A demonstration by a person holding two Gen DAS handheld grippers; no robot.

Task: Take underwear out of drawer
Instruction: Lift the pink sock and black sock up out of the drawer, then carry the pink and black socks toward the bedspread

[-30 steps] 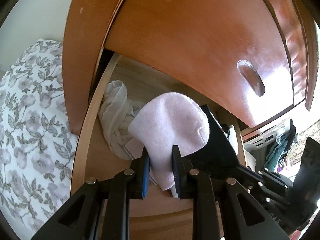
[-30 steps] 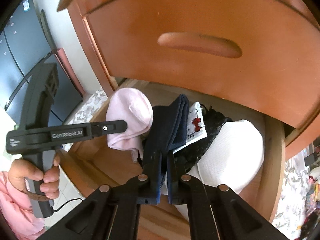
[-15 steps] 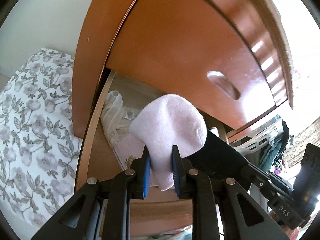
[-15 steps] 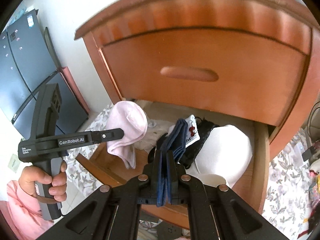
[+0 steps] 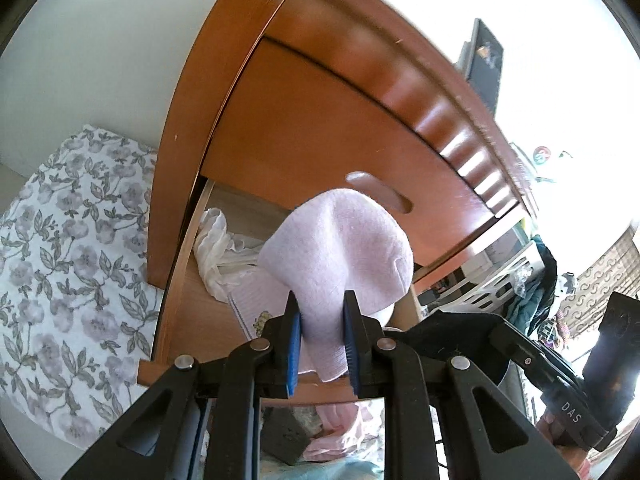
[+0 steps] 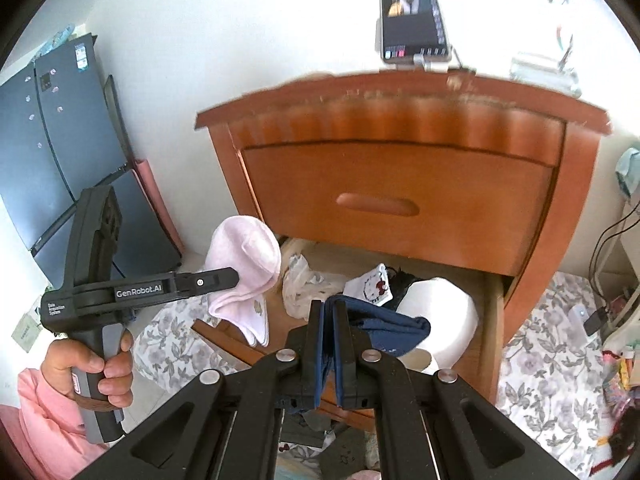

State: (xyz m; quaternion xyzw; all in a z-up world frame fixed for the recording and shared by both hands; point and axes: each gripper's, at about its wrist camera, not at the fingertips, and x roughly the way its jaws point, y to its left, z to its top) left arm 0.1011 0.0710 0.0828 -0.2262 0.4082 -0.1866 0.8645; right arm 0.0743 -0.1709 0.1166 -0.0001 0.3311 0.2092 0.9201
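Note:
My left gripper (image 5: 320, 312) is shut on a folded pale pink garment (image 5: 340, 248), held up in front of the wooden nightstand (image 5: 304, 120). From the right wrist view the same pink garment (image 6: 244, 256) hangs from the left gripper (image 6: 224, 278) left of the open bottom drawer (image 6: 490, 320). My right gripper (image 6: 328, 312) is shut on a folded navy garment (image 6: 384, 326), lifted above the drawer's front. In the drawer lie a crumpled white cloth (image 6: 300, 284), a white piece with a red print (image 6: 372, 286), something black (image 6: 404, 280) and a white bundle (image 6: 440, 312).
The upper drawer (image 6: 396, 204) is closed. A phone on a stand (image 6: 414, 20) sits on the nightstand top. A floral mat (image 6: 552, 356) covers the floor on both sides. A dark blue fridge (image 6: 52, 140) stands left. A hand (image 6: 92, 364) in a pink sleeve holds the left gripper.
Both grippers have pulled up and back from the drawer, each carrying its garment. The pink and navy pieces have come up out of the drawer, and the whole nightstand now shows.

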